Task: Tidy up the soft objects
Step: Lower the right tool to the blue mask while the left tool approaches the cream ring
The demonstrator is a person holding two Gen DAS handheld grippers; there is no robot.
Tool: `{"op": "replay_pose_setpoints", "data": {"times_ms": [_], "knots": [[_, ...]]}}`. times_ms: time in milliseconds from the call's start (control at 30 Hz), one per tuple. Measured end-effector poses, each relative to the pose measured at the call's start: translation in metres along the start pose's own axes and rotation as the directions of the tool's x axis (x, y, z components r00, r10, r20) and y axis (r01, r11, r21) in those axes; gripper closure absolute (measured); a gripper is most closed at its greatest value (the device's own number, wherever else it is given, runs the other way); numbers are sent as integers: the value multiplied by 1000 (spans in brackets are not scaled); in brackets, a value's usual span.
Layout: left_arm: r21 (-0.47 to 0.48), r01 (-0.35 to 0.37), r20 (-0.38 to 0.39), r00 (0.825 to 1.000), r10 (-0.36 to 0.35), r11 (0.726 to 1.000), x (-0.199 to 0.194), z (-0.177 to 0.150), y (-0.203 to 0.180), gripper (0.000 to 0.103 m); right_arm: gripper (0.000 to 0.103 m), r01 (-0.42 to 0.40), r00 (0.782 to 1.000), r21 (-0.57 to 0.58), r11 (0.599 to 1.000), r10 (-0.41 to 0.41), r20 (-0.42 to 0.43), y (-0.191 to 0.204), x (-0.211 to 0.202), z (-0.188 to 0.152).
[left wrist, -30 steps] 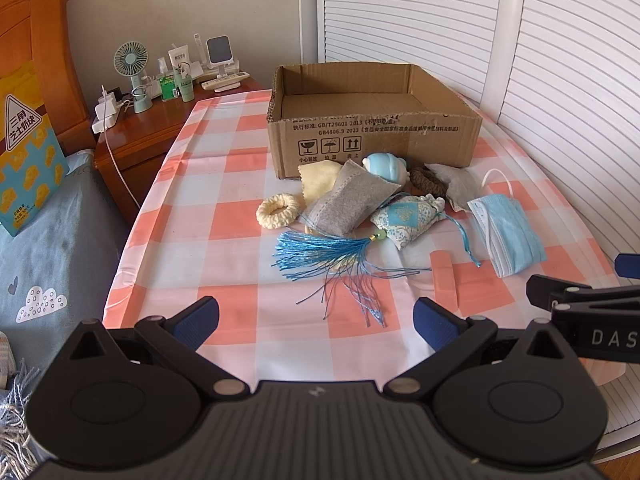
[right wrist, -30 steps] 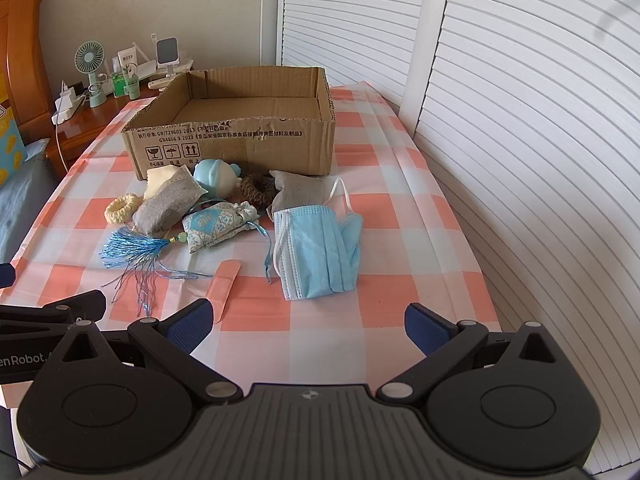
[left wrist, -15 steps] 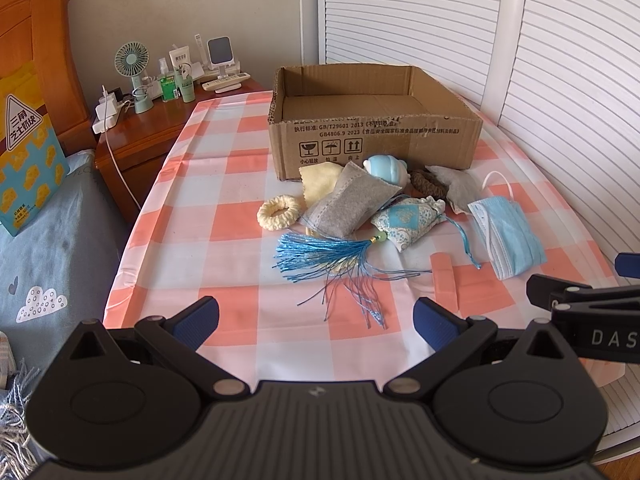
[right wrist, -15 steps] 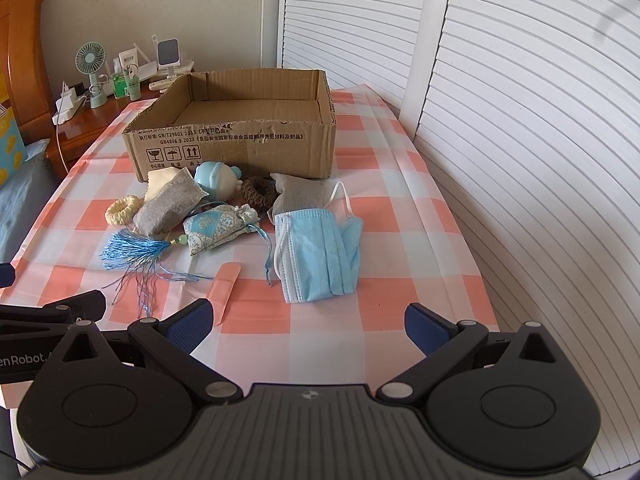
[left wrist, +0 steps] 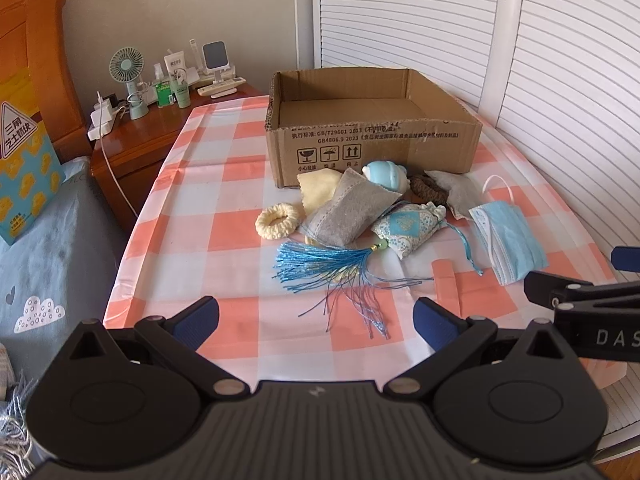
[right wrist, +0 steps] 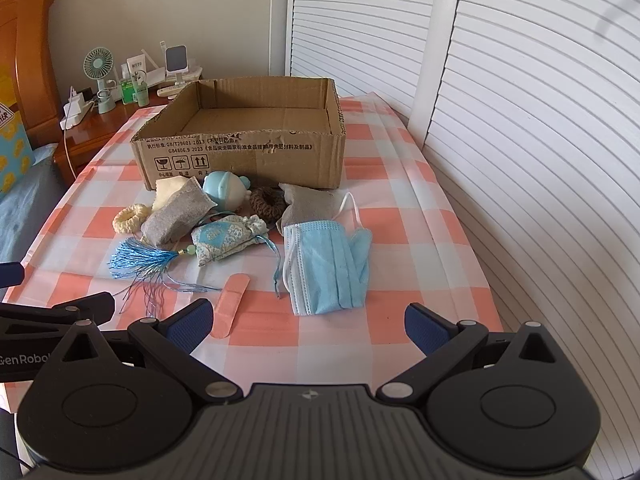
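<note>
Both my claws, left gripper [left wrist: 316,320] and right gripper [right wrist: 306,322], have crept only slightly forward, jaws still spread and holding nothing, so the face mask [right wrist: 326,266], sachet [right wrist: 228,238] and tassel [left wrist: 320,258] lie mid-frame before the empty cardboard box [right wrist: 244,156], nothing sorted yet.

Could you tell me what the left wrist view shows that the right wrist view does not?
Only the left wrist view shows the blue bedding with a cloud print and the open left claw head-on. Only the right wrist view shows the open right claw head-on and the table's right edge along the shutters. Both share the empty cardboard box, face mask, tassel sachet and mint fan.
</note>
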State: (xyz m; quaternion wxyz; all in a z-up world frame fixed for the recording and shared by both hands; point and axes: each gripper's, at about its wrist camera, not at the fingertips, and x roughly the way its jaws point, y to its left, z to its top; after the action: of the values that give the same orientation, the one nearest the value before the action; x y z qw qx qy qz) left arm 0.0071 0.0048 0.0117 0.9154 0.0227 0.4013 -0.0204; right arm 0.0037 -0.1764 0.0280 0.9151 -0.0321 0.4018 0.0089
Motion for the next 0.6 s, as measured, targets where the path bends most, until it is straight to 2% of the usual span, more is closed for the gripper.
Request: {"op": "replay_pose_setpoints", "data": {"times_ms": [200, 367, 600], "knots": [[5, 29, 20, 999, -29, 1000, 7, 1, 5, 1, 0, -10, 1000, -13, 1000, 10, 15, -1, 8, 0], [-11, 32, 40, 999, -31, 999, 14, 2, 14, 1, 0, -54, 998, -7, 999, 54, 16, -7, 23, -2], [-17, 47, 38, 998, -46, 999, 29, 0, 24, 1, 0, -19, 1000, 2, 1000, 19, 3, -18, 49, -8]]}}
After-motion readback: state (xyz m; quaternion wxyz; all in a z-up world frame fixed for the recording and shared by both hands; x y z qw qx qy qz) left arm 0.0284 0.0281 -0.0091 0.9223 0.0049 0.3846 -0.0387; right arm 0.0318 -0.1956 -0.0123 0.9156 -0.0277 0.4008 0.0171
